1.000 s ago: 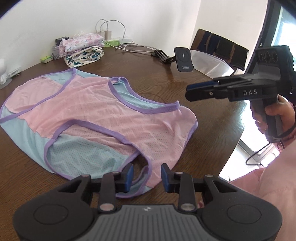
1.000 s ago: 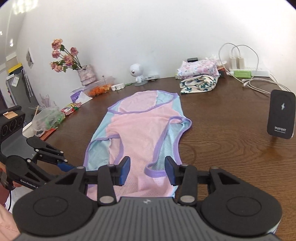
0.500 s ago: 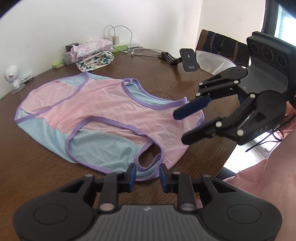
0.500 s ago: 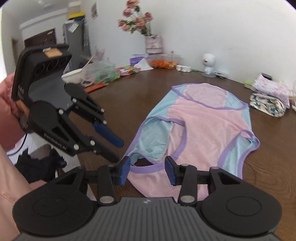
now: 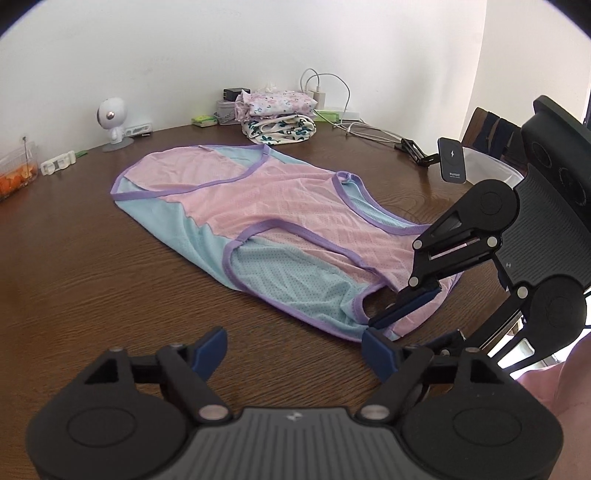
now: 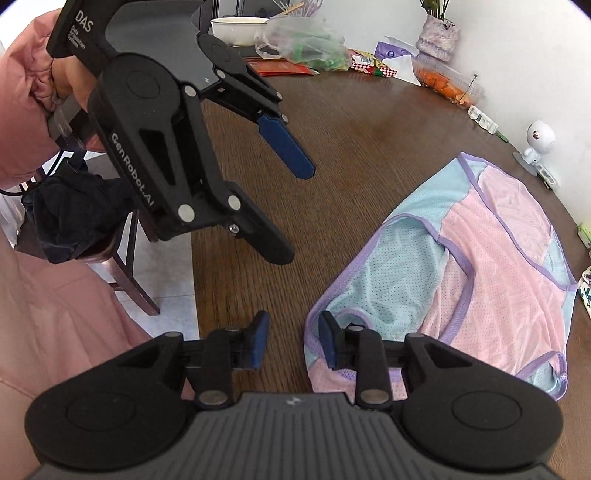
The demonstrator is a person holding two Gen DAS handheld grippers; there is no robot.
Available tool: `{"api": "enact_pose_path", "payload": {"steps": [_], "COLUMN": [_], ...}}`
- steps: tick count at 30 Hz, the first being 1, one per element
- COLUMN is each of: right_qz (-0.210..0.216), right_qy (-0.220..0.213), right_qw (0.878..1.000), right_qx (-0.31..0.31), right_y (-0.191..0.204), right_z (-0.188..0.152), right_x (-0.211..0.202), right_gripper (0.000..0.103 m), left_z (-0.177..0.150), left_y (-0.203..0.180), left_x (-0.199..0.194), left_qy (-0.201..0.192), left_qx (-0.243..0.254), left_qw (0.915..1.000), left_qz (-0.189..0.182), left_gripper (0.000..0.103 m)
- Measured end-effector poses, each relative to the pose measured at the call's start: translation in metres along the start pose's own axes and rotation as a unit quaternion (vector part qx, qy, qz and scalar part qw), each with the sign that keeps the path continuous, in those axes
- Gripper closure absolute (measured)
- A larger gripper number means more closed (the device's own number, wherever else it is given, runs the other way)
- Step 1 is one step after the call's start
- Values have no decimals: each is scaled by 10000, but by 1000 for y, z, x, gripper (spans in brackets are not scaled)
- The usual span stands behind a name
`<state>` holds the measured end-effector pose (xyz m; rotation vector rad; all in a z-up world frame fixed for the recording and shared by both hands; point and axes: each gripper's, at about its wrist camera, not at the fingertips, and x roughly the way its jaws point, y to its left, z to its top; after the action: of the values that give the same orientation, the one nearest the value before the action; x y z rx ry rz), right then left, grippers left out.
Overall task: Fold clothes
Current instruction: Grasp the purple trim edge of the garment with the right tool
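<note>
A pink and light-blue mesh tank top with purple trim (image 5: 280, 229) lies flat on the brown wooden table (image 5: 92, 258). It also shows in the right wrist view (image 6: 480, 266). My left gripper (image 5: 295, 350) is wide open and empty over bare table just in front of the top's near edge. My right gripper (image 6: 291, 339) is open at the top's near shoulder strap, one pad beside the purple trim. In the left wrist view the right gripper (image 5: 406, 321) sits over the strap corner. The left gripper (image 6: 291, 206) hangs open above the table in the right wrist view.
Folded floral clothes (image 5: 277, 118) sit at the back by chargers and cables (image 5: 332, 99). A phone stand (image 5: 452, 164), a small white robot figure (image 5: 110, 122), a food container (image 6: 443, 79), a bowl (image 6: 236, 29) and a chair (image 6: 122, 251) surround the work area.
Both grippers have swung left and down toward the near shoulder strap end of the top. The left gripper's jaws have opened wide. The top has not moved.
</note>
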<state>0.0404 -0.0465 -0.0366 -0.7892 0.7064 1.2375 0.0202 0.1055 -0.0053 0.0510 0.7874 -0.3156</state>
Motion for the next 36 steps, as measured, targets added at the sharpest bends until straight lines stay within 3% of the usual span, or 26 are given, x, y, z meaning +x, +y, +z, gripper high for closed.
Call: {"api": "enact_pose_path", "payload": {"steps": [6,7,8,9,11,18,22,25,31,36], "right_qz": [76,164,241,286,444,1060,1265,1292,1350,1397], "right_qy": [261,288,315,338,335,-467,-712,-793,-906,-888], "right_qw": [9982,9970,9954,9935,9884,9586,9430,9392,9357,9347], "right_qx": [531,704,875,1045,1411,2603,2995,3080,3133,3147], "right_y": [-12,-17,-23,-29,-42,-84,-102,-108,-108,-107], "right_z": [3,3,4,4,4,-3,-8,-8,-6,-4], "right_x": [8,9,10,11,12,-27,-39,-41,-41,-36], "right_gripper": [74,78,91,97,101,101,101,101,101,101], "left_z": [-6,-7,-8,-9,-11,-12,-7,-2,2,1], "left_y": [-1,-2,-1,-1,0,-13,-35,-49,-55,-59], "left_x": [-4,-5,-5,-6,-6,0,17,30,44,44], "left_qy": [-133,-153,-165,-173,-174,-253,-351,-429,-412,-575], "left_qx": [15,16,11,9,-1,220,771,1003,852,900], "left_qw": [9998,9997,9997,9996,9995,9986,9964,9928,9954,9942], "left_qz": [-153,-180,-198,-218,-270,-401,103,497,162,-78], "left_gripper": [23,23,23,23,23,24,25,34,53,85]}}
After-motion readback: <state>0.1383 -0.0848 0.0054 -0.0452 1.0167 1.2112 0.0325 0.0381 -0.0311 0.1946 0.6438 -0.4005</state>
